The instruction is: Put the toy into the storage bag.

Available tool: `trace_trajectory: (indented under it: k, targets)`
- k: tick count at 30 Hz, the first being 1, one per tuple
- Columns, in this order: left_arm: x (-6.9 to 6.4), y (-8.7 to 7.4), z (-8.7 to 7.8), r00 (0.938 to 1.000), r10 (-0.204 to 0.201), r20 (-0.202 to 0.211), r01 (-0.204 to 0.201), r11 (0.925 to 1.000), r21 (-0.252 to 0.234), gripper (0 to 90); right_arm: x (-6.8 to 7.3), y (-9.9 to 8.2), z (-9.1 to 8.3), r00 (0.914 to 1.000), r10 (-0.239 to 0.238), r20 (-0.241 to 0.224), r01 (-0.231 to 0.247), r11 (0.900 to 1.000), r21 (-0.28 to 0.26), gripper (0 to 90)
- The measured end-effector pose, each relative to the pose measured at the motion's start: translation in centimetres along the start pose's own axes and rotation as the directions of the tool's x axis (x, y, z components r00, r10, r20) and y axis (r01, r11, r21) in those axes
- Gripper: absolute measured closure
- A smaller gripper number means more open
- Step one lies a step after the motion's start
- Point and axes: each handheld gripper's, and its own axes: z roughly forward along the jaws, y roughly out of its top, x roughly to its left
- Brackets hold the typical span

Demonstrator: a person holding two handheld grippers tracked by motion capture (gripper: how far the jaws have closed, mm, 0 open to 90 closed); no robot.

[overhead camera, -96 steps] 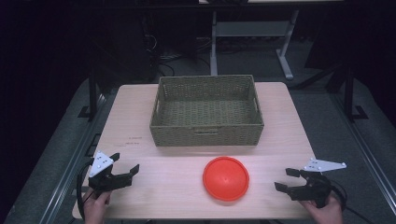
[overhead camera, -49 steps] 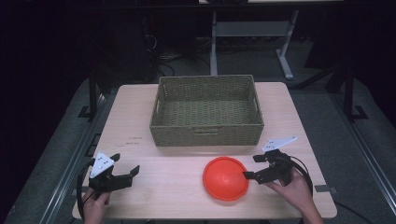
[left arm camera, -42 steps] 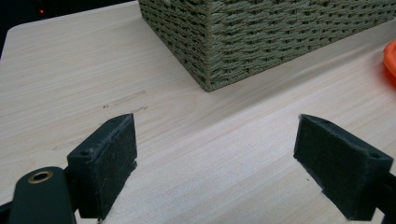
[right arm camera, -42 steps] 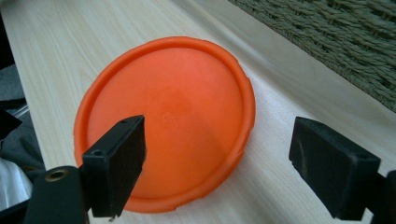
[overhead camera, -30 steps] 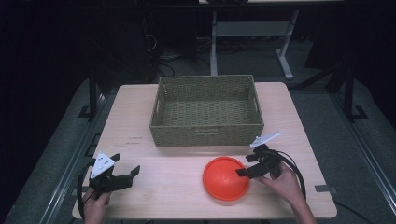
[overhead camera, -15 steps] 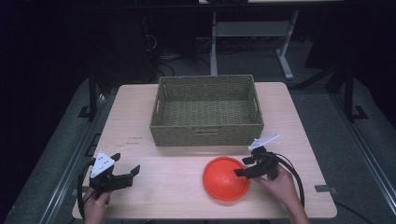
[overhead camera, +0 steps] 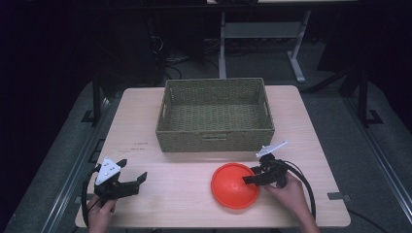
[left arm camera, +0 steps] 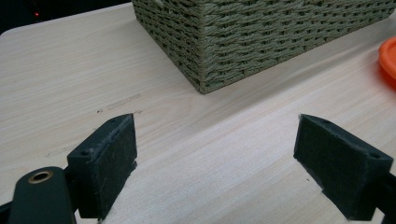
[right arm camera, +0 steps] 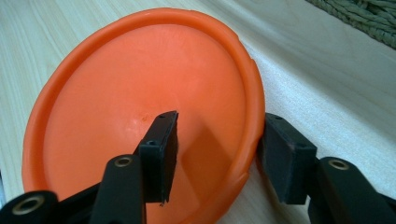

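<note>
Light wooden table (overhead camera: 145, 121), woven basket (overhead camera: 215, 115) standing at its far middle, open top, nothing visible inside. Orange plastic plate (overhead camera: 235, 185) lying flat on the near half of the table, just in front of the basket's near wall and slightly to its right, apart from it.

Right gripper (overhead camera: 253, 177) held low at the plate's right edge, straddling the rim: one jaw over the plate's inner face, the other outside the rim against the tabletop side. Jaws apart, a gap visible between each pad and the rim in the right gripper view (right arm camera: 219, 154); not clamped on the plate. Grey three-cornered plate tilted up above the gripper, black cable looping back past the hand (overhead camera: 290, 191).

Left gripper (overhead camera: 131, 180) resting near the table's near left corner, well apart from plate and basket, held by the left hand (overhead camera: 101, 213). Jaws spread wide, bare tabletop between the pads (left arm camera: 106, 161) in the left gripper view, basket corner ahead.
</note>
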Motion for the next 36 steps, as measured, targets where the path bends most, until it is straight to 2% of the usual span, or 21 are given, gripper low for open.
trace_trajectory:
  k: [12,16,25,27,32,36]
  targets:
    - [-0.1,0.0,0.1,1.0000,0.008,0.000,-0.008,0.9999,0.010,12.8,0.2,0.2,-0.4,0.9991,-0.010,0.042,0.011,0.9998,-0.016,65.3]
    - [-0.1,0.0,0.1,0.9999,0.012,0.002,-0.012,0.9999,0.007,12.8,0.1,0.2,-0.9,0.9998,0.012,0.016,-0.011,0.9989,-0.046,71.6]
    - [-0.1,0.0,0.0,0.9999,0.009,-0.004,-0.009,0.9999,0.008,12.8,0.1,0.5,-1.7,0.9996,0.026,-0.011,-0.027,0.9974,-0.067,77.6]
    - [0.0,-0.1,0.0,1.0000,0.007,-0.006,-0.007,0.9999,0.009,12.8,0.2,0.8,-2.6,0.9985,0.030,-0.047,-0.034,0.9964,-0.078,80.7]
    - [0.0,-0.1,0.0,1.0000,0.008,-0.006,-0.008,0.9999,0.010,12.8,1.1,1.5,-3.3,0.9995,-0.002,-0.032,-0.001,0.9967,-0.081,81.8]
    - [-0.1,-0.1,0.1,0.9999,0.012,-0.004,-0.012,0.9998,0.018,12.8,1.8,2.3,-3.8,0.9981,-0.015,-0.060,0.009,0.9964,-0.085,82.0]
